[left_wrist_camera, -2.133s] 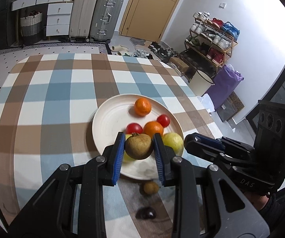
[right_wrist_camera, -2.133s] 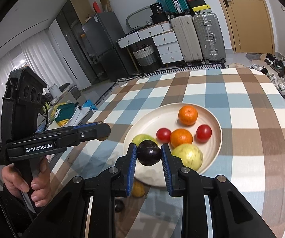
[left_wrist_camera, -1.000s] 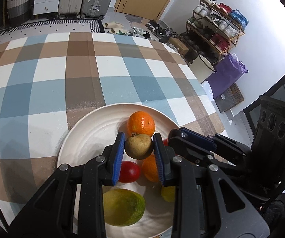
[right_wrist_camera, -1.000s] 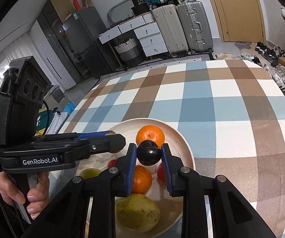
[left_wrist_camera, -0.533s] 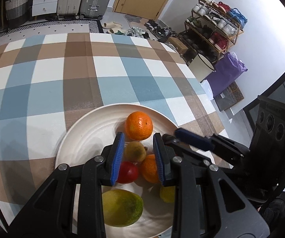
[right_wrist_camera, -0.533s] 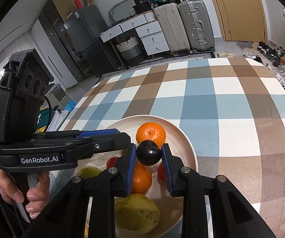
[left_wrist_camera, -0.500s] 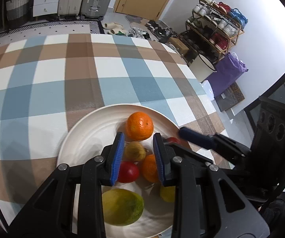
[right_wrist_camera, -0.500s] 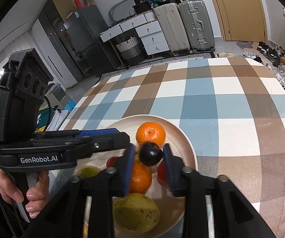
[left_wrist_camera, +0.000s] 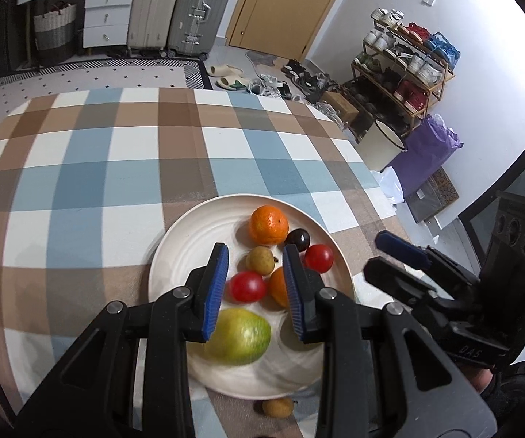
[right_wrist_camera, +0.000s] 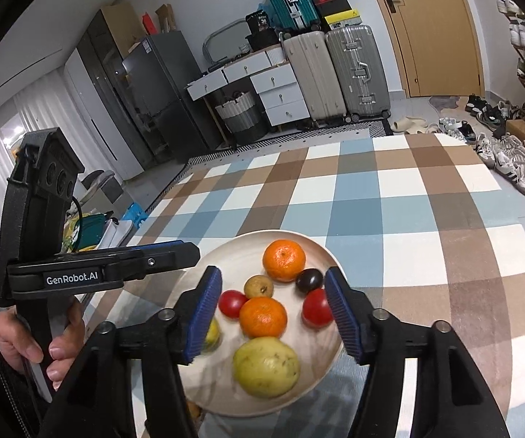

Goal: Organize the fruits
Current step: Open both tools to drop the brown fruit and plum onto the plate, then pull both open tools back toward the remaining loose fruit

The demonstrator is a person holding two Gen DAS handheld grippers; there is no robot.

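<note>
Both hand-held grippers, left [left_wrist_camera: 255, 284] and right [right_wrist_camera: 273, 310], hang open and empty, the right's jaws just parted, dark plum [right_wrist_camera: 309, 279] and brown fruit [left_wrist_camera: 260, 260] newly released near the plate's [left_wrist_camera: 189, 241] one o'clock.

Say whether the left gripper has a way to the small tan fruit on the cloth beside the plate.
Probably yes, after backing up. The left gripper hangs empty over the round cream plate, jaws apart; the small tan fruit lies uncovered on the checked cloth, behind its fingertips at the near rim.
</note>
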